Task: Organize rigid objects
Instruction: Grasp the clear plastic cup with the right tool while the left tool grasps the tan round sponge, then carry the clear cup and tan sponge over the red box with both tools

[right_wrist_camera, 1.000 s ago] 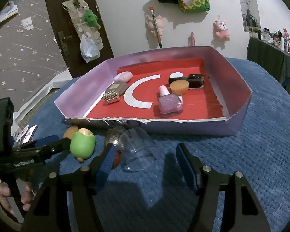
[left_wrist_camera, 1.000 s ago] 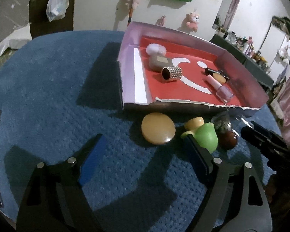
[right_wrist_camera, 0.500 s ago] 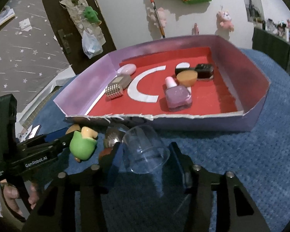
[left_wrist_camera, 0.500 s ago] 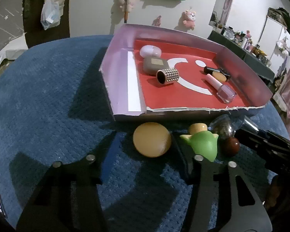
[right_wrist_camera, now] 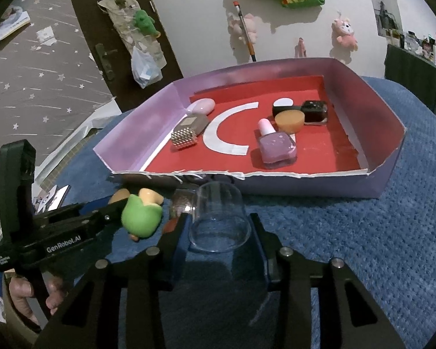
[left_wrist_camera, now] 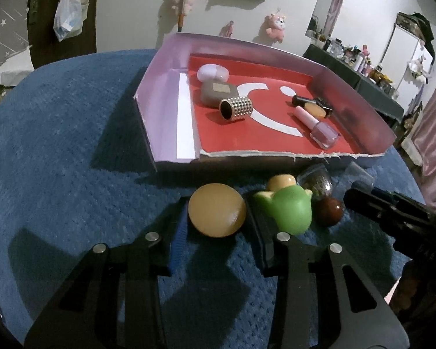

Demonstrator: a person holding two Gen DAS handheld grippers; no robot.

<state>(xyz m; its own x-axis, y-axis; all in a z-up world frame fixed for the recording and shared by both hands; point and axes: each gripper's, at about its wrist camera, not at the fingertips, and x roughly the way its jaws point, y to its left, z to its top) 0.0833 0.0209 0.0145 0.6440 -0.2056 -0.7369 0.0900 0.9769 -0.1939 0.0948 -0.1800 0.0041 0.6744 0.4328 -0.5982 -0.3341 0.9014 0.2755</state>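
My left gripper (left_wrist_camera: 218,228) is shut on a tan round disc (left_wrist_camera: 217,213) that lies on the blue cloth, a pad against each side. Beside it are a green toy (left_wrist_camera: 290,210), a yellow piece (left_wrist_camera: 282,181), a small jar (left_wrist_camera: 316,183) and a brown ball (left_wrist_camera: 330,210). My right gripper (right_wrist_camera: 219,234) has its jaws closing on a clear cup (right_wrist_camera: 219,221) lying on its side, with both pads against the cup's walls. Behind stands the lilac box (right_wrist_camera: 319,184) with a red floor.
Inside the box lie a studded gold cylinder (left_wrist_camera: 236,109), a taupe case (left_wrist_camera: 218,93), a lilac oval (left_wrist_camera: 212,72), a nail polish bottle (right_wrist_camera: 276,145), an orange sponge (right_wrist_camera: 289,120) and a black case (right_wrist_camera: 314,112). A hand (right_wrist_camera: 29,299) holds the left tool.
Both grippers' jaws have closed in, the left on the tan disc and the right on the clear cup. The left gripper edged forward toward the disc.
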